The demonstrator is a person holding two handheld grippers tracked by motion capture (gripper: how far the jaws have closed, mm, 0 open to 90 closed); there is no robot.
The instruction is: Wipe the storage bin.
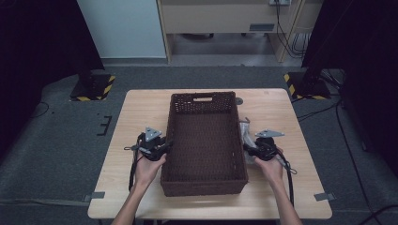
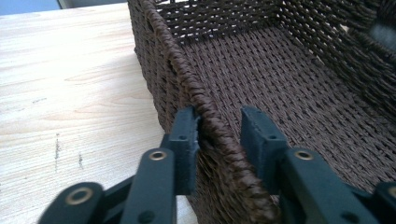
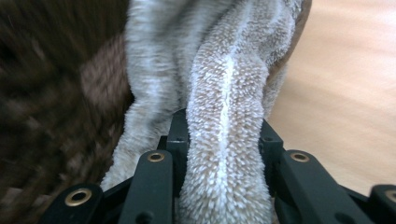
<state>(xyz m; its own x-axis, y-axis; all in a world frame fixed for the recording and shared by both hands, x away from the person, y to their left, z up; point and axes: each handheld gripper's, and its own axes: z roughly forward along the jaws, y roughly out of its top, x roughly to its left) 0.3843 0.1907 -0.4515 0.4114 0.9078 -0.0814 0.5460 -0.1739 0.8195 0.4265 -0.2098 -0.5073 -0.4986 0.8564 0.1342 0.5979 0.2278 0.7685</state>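
Pale wooden table (image 1: 141, 117), left tongs (image 2: 219, 135) apart astride basket rim (image 2: 187, 79), right tongs (image 3: 224, 140) clamped on fuzzy cloth (image 3: 224, 93), basket blurred behind.

Basket (image 1: 204, 136): dark brown throughout, woven in a regular rope pattern with a twisted cord rim. Desk (image 1: 141, 112): pale wood with fine lengthwise grain and a few small dark marks. Towel (image 3: 224, 93): light grey-beige, nubbly pile, with a paler stripe along its fold. Left tongs (image 2: 219, 140) and right tongs (image 3: 222, 140): matt black with brass-coloured rivets. Floor (image 1: 56, 140): grey carpet; yellow-and-black hazard striping on the stand bases.
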